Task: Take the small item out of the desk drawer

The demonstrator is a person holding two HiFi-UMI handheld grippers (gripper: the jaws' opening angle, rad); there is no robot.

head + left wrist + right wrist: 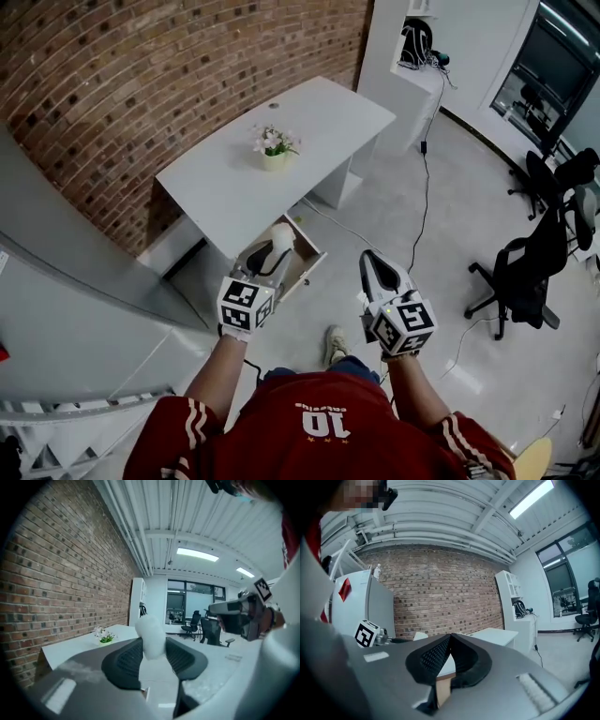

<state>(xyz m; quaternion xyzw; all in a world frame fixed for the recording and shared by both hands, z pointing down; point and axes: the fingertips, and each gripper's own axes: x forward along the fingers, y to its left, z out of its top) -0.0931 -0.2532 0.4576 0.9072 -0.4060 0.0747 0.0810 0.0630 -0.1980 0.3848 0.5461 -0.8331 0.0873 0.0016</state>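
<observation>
My left gripper (276,242) is raised high above the floor and shut on a small white fluffy item (281,233). In the left gripper view the white item (151,636) sits pressed between the two dark pads and sticks up above them. Below it, the desk drawer (302,263) hangs open under the front of the white desk (234,183). My right gripper (378,266) is held up beside the left one, jaws shut with their tips meeting and nothing between them; the right gripper (449,645) points level toward the brick wall.
A small pot of flowers (275,147) stands on the desk. A brick wall (141,75) runs behind it. A white shelf unit (412,56) is at the far end, a cable (424,202) trails over the floor, and black office chairs (525,272) stand at the right.
</observation>
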